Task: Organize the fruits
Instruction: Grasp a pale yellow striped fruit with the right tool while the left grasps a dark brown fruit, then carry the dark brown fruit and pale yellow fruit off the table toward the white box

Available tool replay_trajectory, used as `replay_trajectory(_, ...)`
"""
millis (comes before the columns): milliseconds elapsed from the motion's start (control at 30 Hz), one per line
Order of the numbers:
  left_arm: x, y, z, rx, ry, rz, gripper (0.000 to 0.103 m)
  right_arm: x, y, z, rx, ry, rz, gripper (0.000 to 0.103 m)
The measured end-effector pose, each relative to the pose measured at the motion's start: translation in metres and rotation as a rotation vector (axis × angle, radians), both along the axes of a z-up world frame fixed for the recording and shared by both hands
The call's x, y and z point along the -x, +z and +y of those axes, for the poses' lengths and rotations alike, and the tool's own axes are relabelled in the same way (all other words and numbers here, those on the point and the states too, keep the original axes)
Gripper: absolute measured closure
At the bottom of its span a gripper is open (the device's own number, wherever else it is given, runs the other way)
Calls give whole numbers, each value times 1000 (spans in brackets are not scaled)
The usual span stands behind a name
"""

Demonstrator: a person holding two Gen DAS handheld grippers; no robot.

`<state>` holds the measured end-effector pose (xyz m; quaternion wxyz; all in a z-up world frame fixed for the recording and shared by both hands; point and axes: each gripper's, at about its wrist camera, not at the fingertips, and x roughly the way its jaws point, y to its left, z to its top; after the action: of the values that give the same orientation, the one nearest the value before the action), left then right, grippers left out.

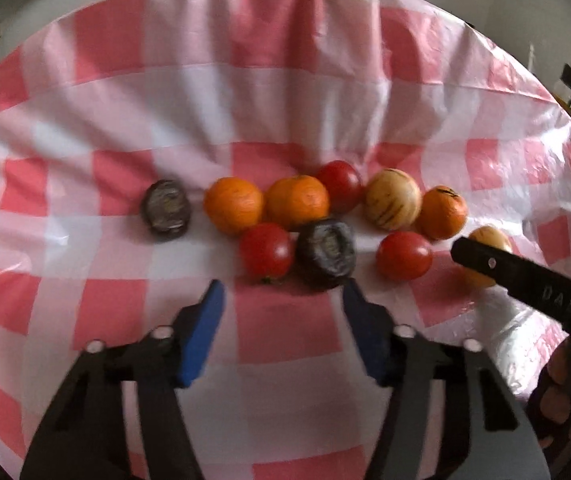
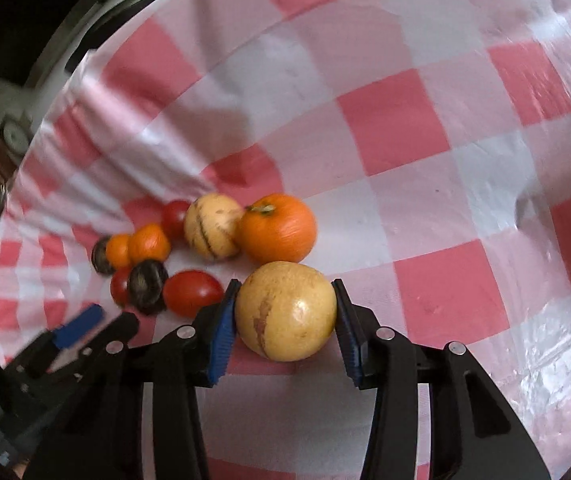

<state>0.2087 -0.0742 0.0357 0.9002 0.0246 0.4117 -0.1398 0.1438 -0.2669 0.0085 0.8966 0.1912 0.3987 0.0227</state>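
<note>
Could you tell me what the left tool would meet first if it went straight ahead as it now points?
Probably the nearer dark fruit and the red tomato beside it, just beyond the open left tool; depth is uncertain.

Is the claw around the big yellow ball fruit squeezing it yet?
Cannot tell. The right gripper has blue pads flanking the round yellow fruit; contact is unclear.
</note>
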Motion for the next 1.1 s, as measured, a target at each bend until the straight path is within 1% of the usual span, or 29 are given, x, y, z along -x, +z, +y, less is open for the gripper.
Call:
replay_trajectory(33, -1, 1, -6, 5, -21, 1, 52, 1, 0, -5, -17, -16, -4, 59)
replay_trajectory(67, -1, 2, -10, 1, -37, -2, 53, 1, -1, -7, -26, -19, -3, 59)
replay_trajectory(133, -1, 2, -23, -44, -63, -20, 53, 2, -2, -9, -37, -18, -2, 59)
replay_trajectory(200, -4, -1, -29, -71, -65, -15, 53, -2, -1, -10, -39, -16, -4, 59)
replay_trajectory(267, -10, -7, -34, -100, -52, 9, 54, -3, 0, -10, -42, -16, -6, 59)
replay_trajectory(333, -18, -11, -39, -98, -52, 23, 55, -1, 2, -13, -47, -17, -5, 59)
replay_trajectory(433, -28, -16, -49, -97, -54, 24, 56, -1, 2, -16, -56, -20, -1, 59)
replay_trajectory(667, -48, -22, -62, -92, -77, 32, 56, -3, 4, -12, -45, -15, -5, 59)
replay_trajectory(700, -49, -22, -63, -94, -78, 31, 58, -3, 4, -12, -43, -16, -5, 59)
replay_trajectory(733, -49, -23, -64, -93, -79, 27, 67, -3, 4, -11, -41, -16, -7, 59)
replay_trajectory(800, -48, -20, -60, -80, -78, 17, 67, -2, 5, -10, -38, -13, -14, 59)
replay_trajectory(900, -37, -13, -52, -75, -65, -29, 67, 1, 6, -9, -42, -8, -35, 59)
replay_trajectory(1100, -22, 0, -32, 21, 24, -96, 67, 4, 6, -22, -88, -14, -55, 59)
